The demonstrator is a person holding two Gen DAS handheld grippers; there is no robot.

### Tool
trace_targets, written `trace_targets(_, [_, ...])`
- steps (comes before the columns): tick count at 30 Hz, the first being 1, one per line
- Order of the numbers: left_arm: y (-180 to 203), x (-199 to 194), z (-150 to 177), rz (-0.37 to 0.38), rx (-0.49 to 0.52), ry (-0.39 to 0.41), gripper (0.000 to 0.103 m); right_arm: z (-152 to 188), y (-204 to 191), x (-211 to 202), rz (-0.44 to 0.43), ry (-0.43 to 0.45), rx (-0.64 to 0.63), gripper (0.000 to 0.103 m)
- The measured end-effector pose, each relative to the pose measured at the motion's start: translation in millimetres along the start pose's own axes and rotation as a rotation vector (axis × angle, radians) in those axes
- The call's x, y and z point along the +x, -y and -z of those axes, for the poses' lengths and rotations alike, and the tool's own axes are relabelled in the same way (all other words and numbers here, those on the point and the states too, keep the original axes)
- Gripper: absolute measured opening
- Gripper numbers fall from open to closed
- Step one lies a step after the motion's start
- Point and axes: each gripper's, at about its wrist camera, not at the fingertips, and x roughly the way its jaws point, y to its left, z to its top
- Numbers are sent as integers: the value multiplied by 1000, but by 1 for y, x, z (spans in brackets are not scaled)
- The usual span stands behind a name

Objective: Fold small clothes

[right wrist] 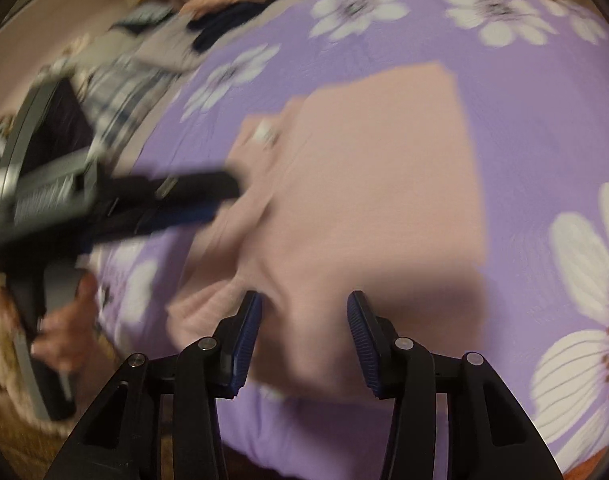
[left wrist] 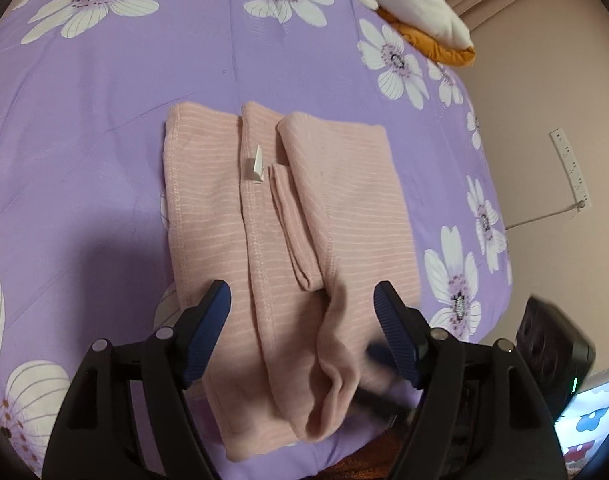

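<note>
A pink striped garment [left wrist: 288,216] lies folded lengthwise on the purple flowered bedspread [left wrist: 104,140], with a white tag [left wrist: 257,166] on its middle fold. My left gripper [left wrist: 302,300] is open just above its near end, empty. In the left wrist view the right gripper shows only as a dark blur at the garment's near right corner. In the blurred right wrist view the garment [right wrist: 384,184] fills the middle. My right gripper [right wrist: 304,304] is open over its near edge, and the left gripper [right wrist: 176,196] reaches in from the left.
A white and orange cushion [left wrist: 424,12] lies at the bed's far right corner. A pile of other clothes [right wrist: 176,36] sits at the far left of the bed. A wall [left wrist: 544,80] runs along the bed's right side.
</note>
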Motion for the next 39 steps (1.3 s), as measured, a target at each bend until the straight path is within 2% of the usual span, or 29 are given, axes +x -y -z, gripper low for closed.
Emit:
trace_targets(2, [-2, 7, -3, -10, -3, -12, 74, 8, -7, 10, -3, -40, -28, 48])
trace_targets(5, [-2, 15, -7, -11, -6, -30, 75, 14, -12, 12, 15, -28, -49, 48])
trace_targets(9, [6, 22, -13, -24, 15, -39, 75, 10, -8, 2, -18, -24, 4, 48])
trace_targets(14, [17, 30, -19, -9, 57, -47, 75, 3, -2, -21, -15, 38, 36, 48])
trace_targets(17, [18, 43, -21, -26, 51, -62, 75, 0, 8, -28, 2, 66, 73, 48])
trace_targets(18, [19, 44, -22, -30, 51, -57, 71, 0, 12, -28, 12, 71, 90, 48])
trace_targets(20, [23, 46, -21, -55, 68, -40, 52, 1, 19, -28, 25, 74, 120, 48])
trace_targets(21, [23, 47, -20, -72, 76, -28, 34, 1, 23, -28, 28, 74, 138, 48])
trace_targets(22, [24, 50, -20, -84, 87, -30, 30, 0, 27, -27, 30, 73, 151, 48])
trace_targets(27, [21, 40, -19, -77, 79, -6, 20, -3, 36, -27, 73, 69, 175, 48])
trace_targets(33, [30, -1, -15, -37, 97, 86, 19, -6, 38, -29, 71, 80, 182, 48])
trace_targets(39, [23, -19, -10, -74, 100, 127, 19, -6, 36, -29, 68, 83, 172, 48])
